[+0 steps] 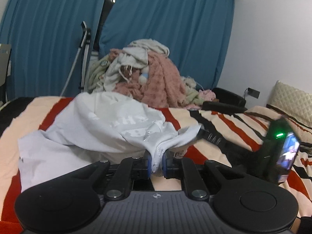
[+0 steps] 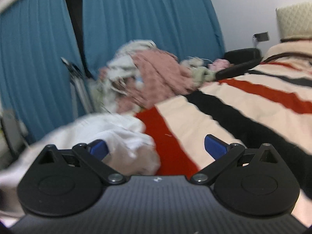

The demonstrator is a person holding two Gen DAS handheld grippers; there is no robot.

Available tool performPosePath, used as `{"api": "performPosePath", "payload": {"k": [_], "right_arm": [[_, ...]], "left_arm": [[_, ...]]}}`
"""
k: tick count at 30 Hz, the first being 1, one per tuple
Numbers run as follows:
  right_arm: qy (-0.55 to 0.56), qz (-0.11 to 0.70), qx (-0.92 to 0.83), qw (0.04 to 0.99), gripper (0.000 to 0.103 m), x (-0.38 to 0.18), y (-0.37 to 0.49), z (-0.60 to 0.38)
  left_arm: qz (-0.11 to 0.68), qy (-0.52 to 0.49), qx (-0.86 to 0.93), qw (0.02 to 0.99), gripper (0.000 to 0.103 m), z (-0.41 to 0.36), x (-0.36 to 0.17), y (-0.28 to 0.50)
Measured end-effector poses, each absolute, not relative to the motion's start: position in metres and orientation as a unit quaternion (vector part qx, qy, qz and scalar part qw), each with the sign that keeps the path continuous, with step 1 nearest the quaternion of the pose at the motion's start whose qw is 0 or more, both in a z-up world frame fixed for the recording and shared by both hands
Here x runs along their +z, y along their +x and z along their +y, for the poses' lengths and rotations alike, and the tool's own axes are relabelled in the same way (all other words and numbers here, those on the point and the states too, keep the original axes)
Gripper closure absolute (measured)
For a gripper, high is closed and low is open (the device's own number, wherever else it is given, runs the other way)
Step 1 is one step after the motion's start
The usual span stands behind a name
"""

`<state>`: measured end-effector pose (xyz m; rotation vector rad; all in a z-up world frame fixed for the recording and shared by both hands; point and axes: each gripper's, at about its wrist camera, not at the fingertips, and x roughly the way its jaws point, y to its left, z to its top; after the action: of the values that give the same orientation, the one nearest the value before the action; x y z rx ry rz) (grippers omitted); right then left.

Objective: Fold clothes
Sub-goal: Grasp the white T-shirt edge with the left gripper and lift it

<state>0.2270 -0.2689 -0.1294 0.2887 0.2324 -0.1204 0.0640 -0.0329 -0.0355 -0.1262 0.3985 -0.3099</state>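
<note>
A white garment (image 1: pixel 93 128) with pale printing lies crumpled on the striped bed cover (image 1: pixel 224 120). My left gripper (image 1: pixel 156 160) is shut on a bunched edge of it, and the cloth rises from the jaws. In the left wrist view the right gripper's body (image 1: pixel 276 152) with a green light stands at the right, its tip touching the garment's far corner. In the blurred right wrist view my right gripper (image 2: pixel 157 148) is open, blue pads wide apart, with the white garment (image 2: pixel 120 136) between and left of the fingers.
A pile of pink, cream and white clothes (image 1: pixel 144 74) sits at the bed's far side before blue curtains (image 1: pixel 175 29). A black cushion (image 1: pixel 226 101) lies behind it. A quilted headboard (image 1: pixel 292 101) is at the right. A pole stand (image 1: pixel 84 54) leans by the curtains.
</note>
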Motion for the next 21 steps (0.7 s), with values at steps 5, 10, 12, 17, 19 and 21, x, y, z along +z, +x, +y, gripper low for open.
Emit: {"api": "performPosePath", "payload": {"k": [5, 10, 12, 17, 19, 21], "right_arm": [[0.095, 0.140, -0.080, 0.982, 0.000, -0.140, 0.233, -0.267], [0.088, 0.100, -0.093, 0.987, 0.000, -0.116, 0.213, -0.270], [0.076, 0.069, -0.098, 0.990, 0.000, -0.096, 0.198, -0.269], [0.037, -0.028, -0.105, 0.993, 0.000, -0.041, 0.137, -0.261], [0.041, 0.003, -0.100, 0.994, 0.000, -0.038, 0.130, -0.261], [0.049, 0.069, -0.084, 0.993, 0.000, -0.053, 0.140, -0.265]], "left_arm": [[0.184, -0.088, -0.146, 0.968, 0.092, -0.020, -0.027, 0.052], [0.155, -0.115, -0.137, 0.972, 0.092, -0.002, -0.010, 0.037], [0.139, -0.125, -0.133, 0.973, 0.091, 0.007, -0.001, 0.029], [0.100, -0.152, -0.138, 0.974, 0.091, 0.031, 0.021, 0.008], [0.114, -0.153, -0.135, 0.972, 0.091, 0.035, 0.022, 0.007], [0.137, -0.153, -0.126, 0.970, 0.090, 0.039, 0.020, 0.007]]}}
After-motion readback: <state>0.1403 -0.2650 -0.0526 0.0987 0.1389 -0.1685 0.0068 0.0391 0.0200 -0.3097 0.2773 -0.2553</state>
